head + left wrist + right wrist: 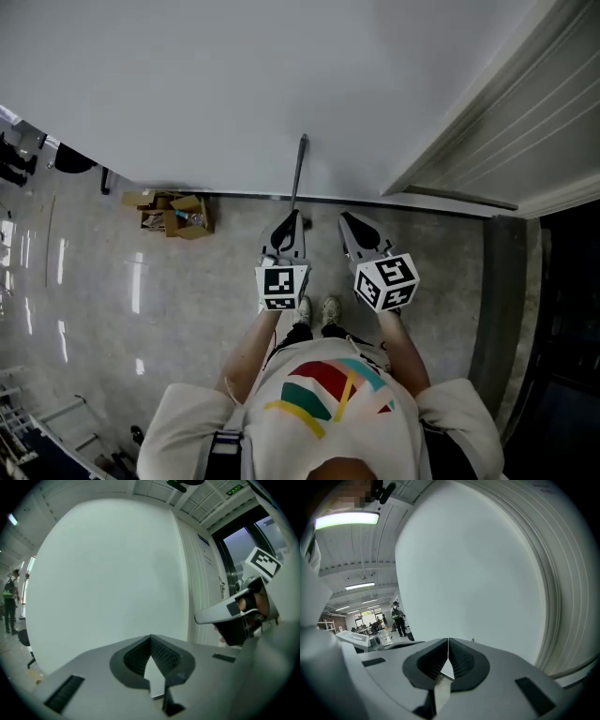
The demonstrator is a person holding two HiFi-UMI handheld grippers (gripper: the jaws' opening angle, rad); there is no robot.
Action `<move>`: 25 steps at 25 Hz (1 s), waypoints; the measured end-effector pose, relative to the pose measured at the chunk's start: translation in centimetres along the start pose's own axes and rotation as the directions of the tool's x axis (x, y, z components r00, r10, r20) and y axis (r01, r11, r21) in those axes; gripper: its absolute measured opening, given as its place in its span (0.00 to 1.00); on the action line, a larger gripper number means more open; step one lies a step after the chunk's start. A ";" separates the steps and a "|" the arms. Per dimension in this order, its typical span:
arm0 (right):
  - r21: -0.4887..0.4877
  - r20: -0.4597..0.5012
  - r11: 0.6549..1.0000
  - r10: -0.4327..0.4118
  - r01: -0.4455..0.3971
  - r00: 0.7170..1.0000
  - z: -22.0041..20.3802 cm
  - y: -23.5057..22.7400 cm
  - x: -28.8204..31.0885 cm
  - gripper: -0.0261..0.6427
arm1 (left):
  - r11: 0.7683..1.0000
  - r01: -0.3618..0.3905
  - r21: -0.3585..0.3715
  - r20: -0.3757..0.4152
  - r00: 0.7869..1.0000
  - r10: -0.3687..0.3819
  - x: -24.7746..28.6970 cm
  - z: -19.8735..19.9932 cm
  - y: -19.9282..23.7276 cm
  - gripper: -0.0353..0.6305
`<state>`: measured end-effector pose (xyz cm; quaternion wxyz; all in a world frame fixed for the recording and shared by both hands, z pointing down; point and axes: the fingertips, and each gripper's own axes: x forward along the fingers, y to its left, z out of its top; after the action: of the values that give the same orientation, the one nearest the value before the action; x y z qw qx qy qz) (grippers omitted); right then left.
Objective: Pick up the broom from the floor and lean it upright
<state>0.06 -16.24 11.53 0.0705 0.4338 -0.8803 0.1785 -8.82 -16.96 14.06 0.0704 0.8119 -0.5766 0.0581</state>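
Observation:
The broom's thin dark handle stands upright against the white wall in the head view. Its lower part and head are hidden behind my left gripper. That gripper is shut, and in its own view the jaws meet at the tip with nothing between them, facing the bare wall. My right gripper is held beside it, a little to the right, also shut and empty. Its pale jaw shows at the right of the left gripper view. I cannot tell whether the left gripper touches the handle.
A cardboard box of clutter sits at the wall's foot on the left. A ribbed panel wall and a dark doorway lie on the right. The person's shoes stand on the grey floor. People stand far off.

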 end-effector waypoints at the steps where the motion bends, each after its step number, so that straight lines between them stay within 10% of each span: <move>1: -0.007 0.005 1.000 0.003 -0.003 1.000 0.1 0.4 -0.2 0.06 | 1.000 -0.005 0.005 0.005 1.000 0.005 -0.4 0.3 0.1 0.12; 25: -0.031 0.068 0.998 0.048 -0.046 0.997 -0.5 5.0 -5.4 0.06 | 0.998 -0.055 0.009 0.106 0.993 0.054 -8.0 3.8 -1.4 0.12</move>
<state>-0.57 -9.24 9.18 0.0424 0.4177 -0.8947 0.1524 -10.07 -9.80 8.83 0.0333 0.7982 -0.6011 0.0201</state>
